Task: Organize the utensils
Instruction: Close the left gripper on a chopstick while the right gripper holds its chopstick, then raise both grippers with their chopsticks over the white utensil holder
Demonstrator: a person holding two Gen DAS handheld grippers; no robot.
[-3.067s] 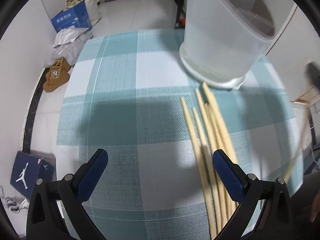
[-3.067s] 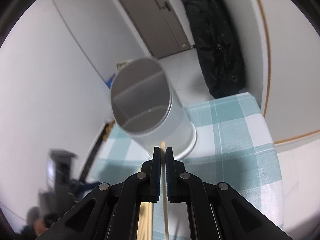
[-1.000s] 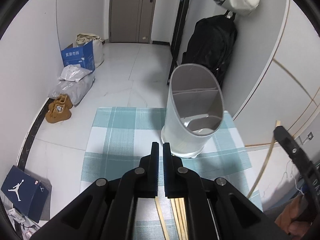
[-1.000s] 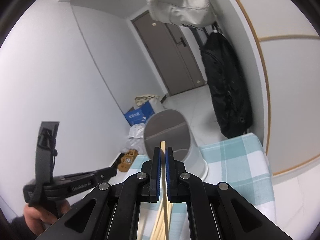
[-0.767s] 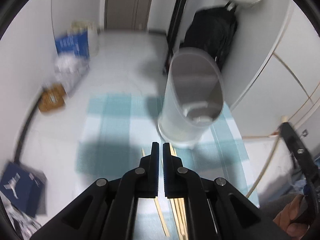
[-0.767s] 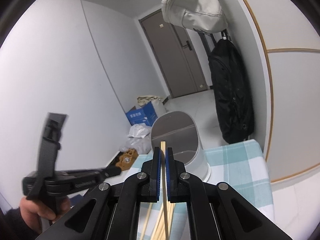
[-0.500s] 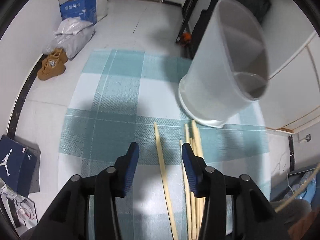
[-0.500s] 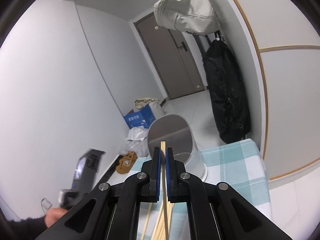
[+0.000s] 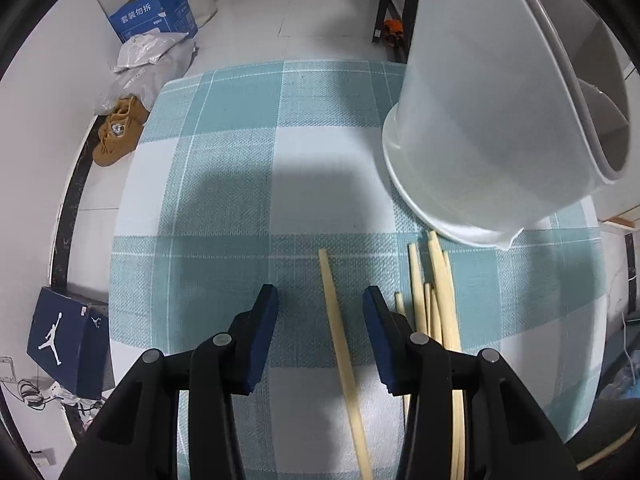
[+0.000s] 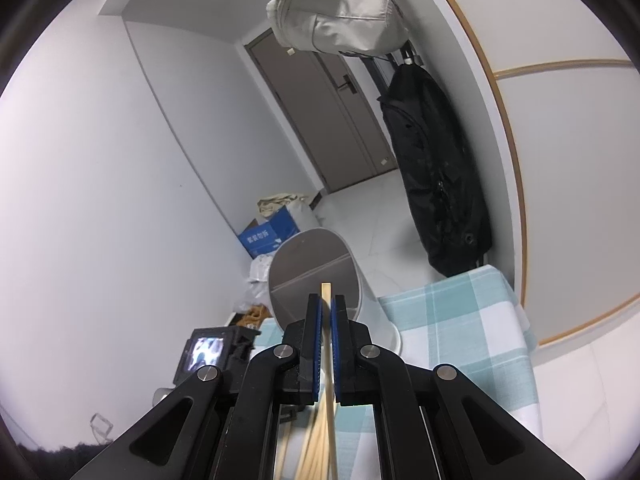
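My left gripper point(image 9: 320, 312) is open and low over the checked tablecloth point(image 9: 240, 160). A single wooden chopstick point(image 9: 340, 344) lies on the cloth between its fingers. Several more chopsticks point(image 9: 436, 292) lie in a loose bundle just right of it. A tall white utensil holder point(image 9: 492, 112) stands at the far right of the cloth, with a divider inside. My right gripper point(image 10: 326, 300) is shut on one chopstick point(image 10: 327, 292), held high with its tip toward the holder's opening point(image 10: 312, 272). The left gripper's body point(image 10: 208, 356) shows below.
The small table ends close on every side point(image 9: 132, 184). On the floor lie brown shoes point(image 9: 118, 132), a blue carton point(image 9: 152, 16) and a dark shoebox point(image 9: 68, 340). A black bag point(image 10: 436, 192) hangs by the door.
My left gripper has dropped from high above to just over the cloth and opened around a lone chopstick. My right gripper has stayed raised, still shut on its chopstick.
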